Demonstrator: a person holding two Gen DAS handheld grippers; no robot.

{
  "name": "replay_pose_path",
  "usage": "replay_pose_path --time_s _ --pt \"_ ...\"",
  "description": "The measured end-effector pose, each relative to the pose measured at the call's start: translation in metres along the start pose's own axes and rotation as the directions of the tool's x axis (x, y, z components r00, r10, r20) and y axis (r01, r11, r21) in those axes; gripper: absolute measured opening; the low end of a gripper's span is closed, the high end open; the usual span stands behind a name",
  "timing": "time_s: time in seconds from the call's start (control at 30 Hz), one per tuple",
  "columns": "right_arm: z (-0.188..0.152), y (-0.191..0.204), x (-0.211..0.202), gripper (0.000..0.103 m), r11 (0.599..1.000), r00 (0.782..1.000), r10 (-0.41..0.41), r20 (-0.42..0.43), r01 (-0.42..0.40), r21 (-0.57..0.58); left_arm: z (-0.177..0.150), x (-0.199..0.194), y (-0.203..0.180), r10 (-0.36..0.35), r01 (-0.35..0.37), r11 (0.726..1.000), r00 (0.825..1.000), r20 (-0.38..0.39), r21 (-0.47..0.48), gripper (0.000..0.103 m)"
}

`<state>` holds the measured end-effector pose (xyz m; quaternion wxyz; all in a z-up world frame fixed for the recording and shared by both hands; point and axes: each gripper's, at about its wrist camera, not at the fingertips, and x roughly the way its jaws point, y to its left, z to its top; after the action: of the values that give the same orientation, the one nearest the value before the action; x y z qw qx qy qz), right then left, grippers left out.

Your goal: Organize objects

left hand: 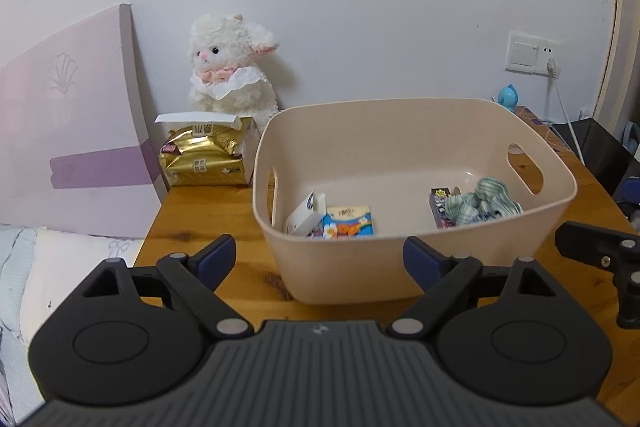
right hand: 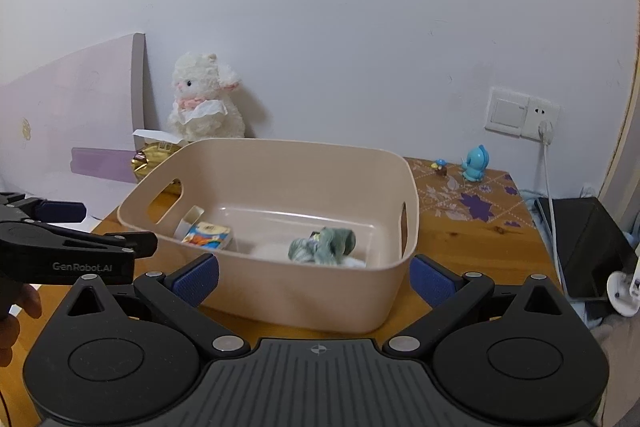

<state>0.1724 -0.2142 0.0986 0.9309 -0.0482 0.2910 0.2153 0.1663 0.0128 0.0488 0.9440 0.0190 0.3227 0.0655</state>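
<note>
A beige plastic basket (left hand: 400, 279) with handle cut-outs stands on the wooden table (left hand: 200, 219). Inside lie a white carton (left hand: 304, 217), a colourful tissue pack (left hand: 349, 223), a dark small box (left hand: 440, 207) and a green-white bundled cloth (left hand: 480, 203). My left gripper (left hand: 320, 261) is open and empty, in front of the basket's near wall. My right gripper (right hand: 314, 277) is open and empty, its fingers astride the basket (right hand: 304, 299) near wall. The cloth (right hand: 324, 245) and tissue pack (right hand: 208, 235) show in the right wrist view.
A white plush lamb (left hand: 230, 67) and a gold tissue package (left hand: 204, 157) sit at the table's back left, beside a pink headboard (left hand: 68, 119). A blue figurine (right hand: 476, 163) and a tiny toy (right hand: 440, 167) stand at back right. A wall socket with cable (right hand: 544, 127) is right.
</note>
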Motion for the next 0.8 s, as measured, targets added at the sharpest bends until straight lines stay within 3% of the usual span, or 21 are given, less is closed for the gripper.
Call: replay_pose_path --time_s 0.8 --pt "-0.051 0.007 -0.076 0.103 1.000 1.000 -0.016 -0.010 0.016 0.005 -0.058 -0.084 -0.001 0.001 -0.001 1.000 1.000 0.000 -0.017 0.092"
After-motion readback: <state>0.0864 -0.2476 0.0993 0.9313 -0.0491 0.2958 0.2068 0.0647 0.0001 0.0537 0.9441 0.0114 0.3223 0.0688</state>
